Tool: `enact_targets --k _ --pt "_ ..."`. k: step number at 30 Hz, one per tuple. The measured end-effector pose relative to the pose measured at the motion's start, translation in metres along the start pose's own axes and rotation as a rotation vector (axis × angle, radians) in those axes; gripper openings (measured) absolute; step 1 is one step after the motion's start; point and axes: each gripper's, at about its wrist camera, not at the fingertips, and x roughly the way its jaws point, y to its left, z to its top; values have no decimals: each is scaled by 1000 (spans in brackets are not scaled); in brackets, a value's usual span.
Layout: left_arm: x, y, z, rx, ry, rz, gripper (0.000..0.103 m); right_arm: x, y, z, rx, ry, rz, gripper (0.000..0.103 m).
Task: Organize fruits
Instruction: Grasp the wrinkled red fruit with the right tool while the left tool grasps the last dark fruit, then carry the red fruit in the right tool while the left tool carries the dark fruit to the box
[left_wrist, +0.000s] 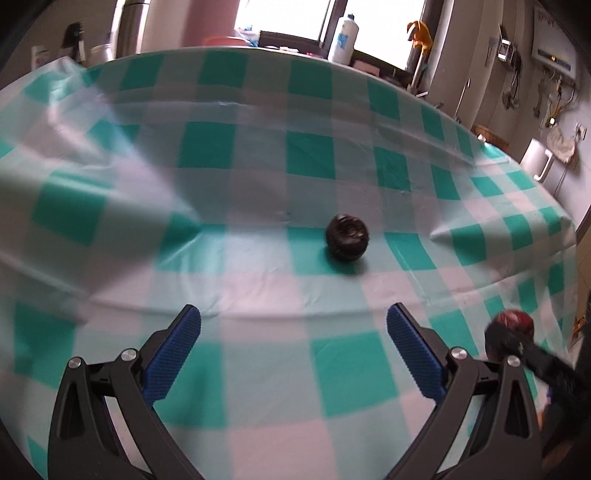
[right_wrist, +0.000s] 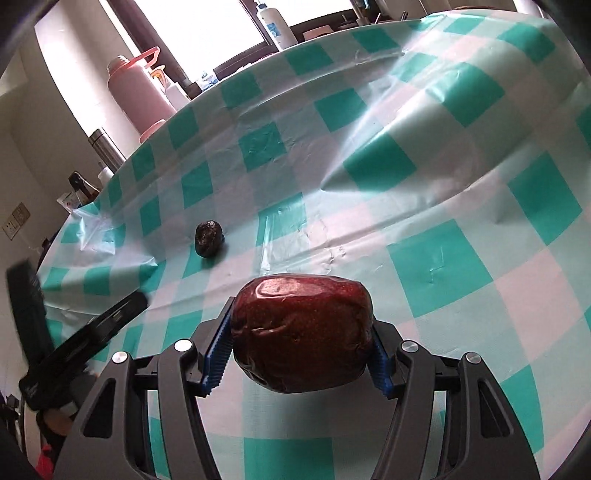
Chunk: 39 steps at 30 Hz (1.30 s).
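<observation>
A shiny dark red fruit (right_wrist: 301, 332), wrapped in clear film, fills the jaws of my right gripper (right_wrist: 301, 317), whose blue pads press on both its sides above the cloth. The same red fruit (left_wrist: 513, 321) shows blurred at the lower right of the left wrist view. A small, near-black wrinkled fruit (left_wrist: 347, 238) lies alone on the teal and white checked tablecloth (left_wrist: 258, 369). My left gripper (left_wrist: 293, 317) is open and empty, just short of it. This dark fruit (right_wrist: 208, 239) also sits left of centre in the right wrist view, past a blurred left finger (right_wrist: 118, 314).
The plastic cloth rises in big folds (right_wrist: 388, 162) and wrinkles (left_wrist: 110, 155). Beyond the table's far edge stand a white bottle (left_wrist: 343, 37), a pink flask (right_wrist: 136, 92) and a steel flask (right_wrist: 105, 147). The table drops off at the right edge (left_wrist: 569, 236).
</observation>
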Motion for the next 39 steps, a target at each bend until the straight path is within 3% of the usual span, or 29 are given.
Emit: enact_targets --k 10,12,14,17,21,26,34,39 --pt "91 -50 59 38 118 62 99 -2 -2 -1 5 -12 42 61" --pt "100 -56 59 86 147 75 76 -3 -2 -1 6 -14 47 61" --pt "97 -56 56 109 131 61 42 -4 -2 -1 7 -16 53 61" --pt "78 -39 46 46 86 -19 41 -4 -2 -1 5 -16 54 61" --pt "47 -22 29 49 30 7 41 -2 -2 -1 4 -11 46 61" --pt "12 9 1 -46 12 -20 41 -3 -3 -3 7 -17 47 61" --pt "-35 23 -22 -73 -57 -8 41 -3 -3 -4 -1 -12 50 61" --pt "-46 29 -35 -99 -20 -75 41 -20 -2 -11 6 -44 101 61"
